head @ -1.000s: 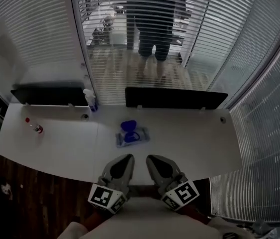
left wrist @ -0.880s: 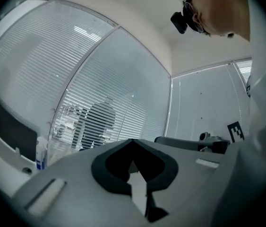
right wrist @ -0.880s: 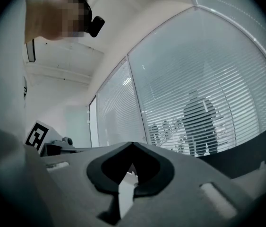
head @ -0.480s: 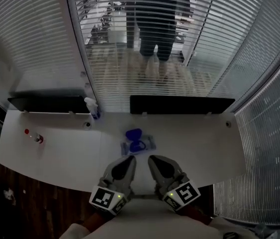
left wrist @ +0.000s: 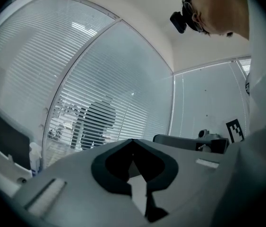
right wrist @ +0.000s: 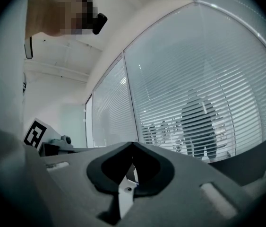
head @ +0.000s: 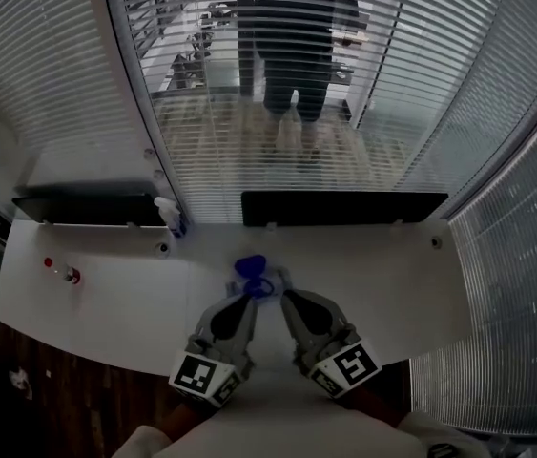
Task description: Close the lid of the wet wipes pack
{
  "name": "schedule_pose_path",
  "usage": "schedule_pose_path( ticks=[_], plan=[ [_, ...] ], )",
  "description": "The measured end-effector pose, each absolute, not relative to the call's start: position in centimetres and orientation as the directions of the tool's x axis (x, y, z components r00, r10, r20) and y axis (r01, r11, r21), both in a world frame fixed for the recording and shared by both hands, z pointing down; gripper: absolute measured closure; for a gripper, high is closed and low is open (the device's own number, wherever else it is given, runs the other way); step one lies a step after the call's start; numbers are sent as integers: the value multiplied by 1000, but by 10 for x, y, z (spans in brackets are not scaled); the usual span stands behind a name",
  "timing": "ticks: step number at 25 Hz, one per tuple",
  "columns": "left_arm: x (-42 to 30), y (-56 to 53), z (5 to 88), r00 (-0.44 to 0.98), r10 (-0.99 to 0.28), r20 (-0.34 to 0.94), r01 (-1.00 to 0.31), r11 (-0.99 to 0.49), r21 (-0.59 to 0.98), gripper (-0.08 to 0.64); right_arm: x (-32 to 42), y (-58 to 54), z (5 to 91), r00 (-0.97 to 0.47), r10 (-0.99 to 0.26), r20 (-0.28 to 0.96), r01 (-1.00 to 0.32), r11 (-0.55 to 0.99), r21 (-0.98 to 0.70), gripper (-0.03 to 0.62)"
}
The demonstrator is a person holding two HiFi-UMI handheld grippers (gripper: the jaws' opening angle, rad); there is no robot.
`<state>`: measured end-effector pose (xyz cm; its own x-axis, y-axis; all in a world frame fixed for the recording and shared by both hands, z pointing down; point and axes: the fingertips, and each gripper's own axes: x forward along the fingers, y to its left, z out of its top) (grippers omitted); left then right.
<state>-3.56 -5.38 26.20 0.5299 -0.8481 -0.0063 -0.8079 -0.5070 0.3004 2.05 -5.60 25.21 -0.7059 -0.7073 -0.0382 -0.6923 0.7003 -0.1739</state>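
Wet wipes pack (head: 272, 279), blue lid (head: 249, 264) open

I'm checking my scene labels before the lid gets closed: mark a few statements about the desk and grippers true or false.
1. The left gripper and right gripper are shut, empty. True.
2. The pack's lid is closed. False: it stands open.
3. A spray bottle stands left of the pack. True.
4. The red-capped bottle is on the desk's right. False: it is at the left.
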Motion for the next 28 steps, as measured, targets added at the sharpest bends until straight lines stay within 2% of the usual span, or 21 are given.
schedule_pose_path(
  ticks=[14,28],
  plan=[
    [-45,-75,277,482,-875,38,-844,-452,290,557,26,-77,263,-721,-693,-4,-686,715,-131,592],
    [-65,-96,352,456,-868,197,-866,-381,324,557,2,-101,335,-753,-636,170,-658,739,-147,591]
  ],
)
